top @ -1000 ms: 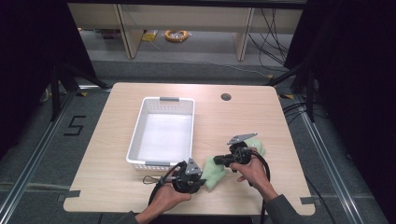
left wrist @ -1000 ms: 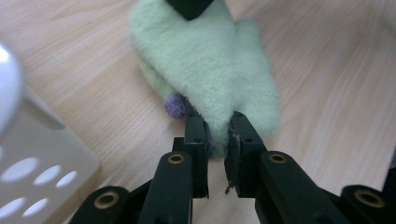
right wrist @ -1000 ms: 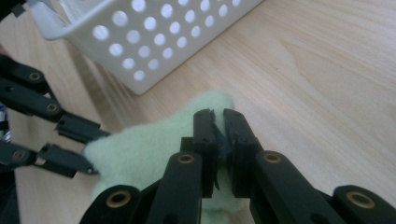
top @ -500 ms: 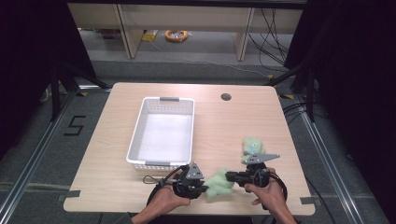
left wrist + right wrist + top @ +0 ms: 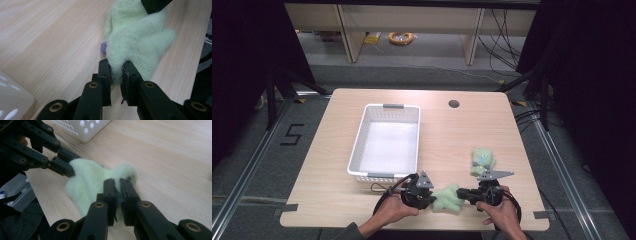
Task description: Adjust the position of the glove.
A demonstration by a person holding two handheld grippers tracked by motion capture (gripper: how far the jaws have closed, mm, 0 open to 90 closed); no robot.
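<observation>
The green sock (image 5: 448, 198) lies near the bottom edge of the frame in the high view, low on the bench (image 5: 462, 130) and strung between my two grippers, just below and right of the white basket (image 5: 387, 142). A second green sock (image 5: 482, 159) sits apart, right of centre.

What worries me is the pull. I judge that if I draw my hands apart unevenly, the fluffy cloth could slide out of one pinch, since each grip has only a small tuft near an edge. The sock is also close to the bench's near edge, so a dropped end could drag it off. If I lift toward the basket, it could snag on the rim.

In the left gripper view, the left gripper (image 5: 116, 71) has its jaws nearly closed, pinching a fold of the sock. In the right gripper view, the right gripper (image 5: 117, 188) also has its jaws drawn close together, nipping the opposite end, with thin fabric between them.
</observation>
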